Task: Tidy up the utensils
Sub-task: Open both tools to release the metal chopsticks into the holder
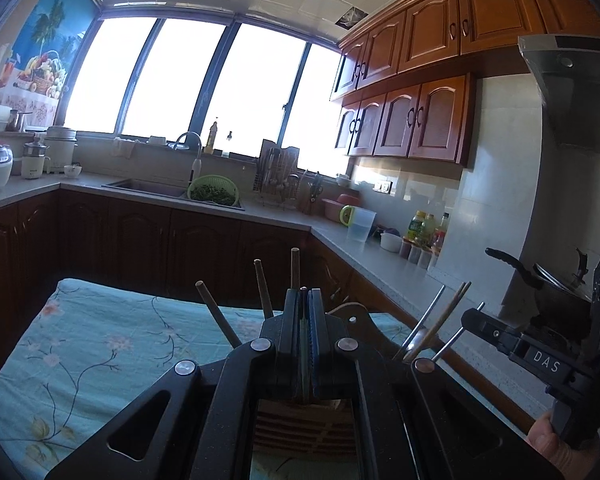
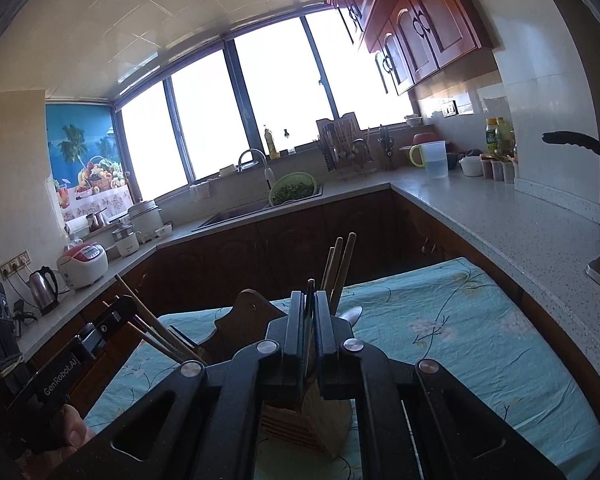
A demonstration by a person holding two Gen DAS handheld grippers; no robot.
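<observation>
**Utensils bunched just past our closed jaws**

Utensils (image 2: 338, 268) stand in the slatted holder (image 2: 300, 424) beneath our jaws; both the left gripper (image 1: 305, 304) and right gripper (image 2: 309, 300) are closed, apparently empty. Beyond, floral cloth (image 2: 460, 340). Descending closed, we risk tipping the holder.

Matt floral cloth (image 2: 460, 344); wooden chopsticks (image 1: 218, 312); slatted wooden holder (image 2: 300, 428); glossy cabinets (image 1: 404, 124).

The utensil holder (image 2: 312, 420) is mostly hidden behind the right gripper (image 2: 309, 300) — its contents' lower ends unseen.
</observation>
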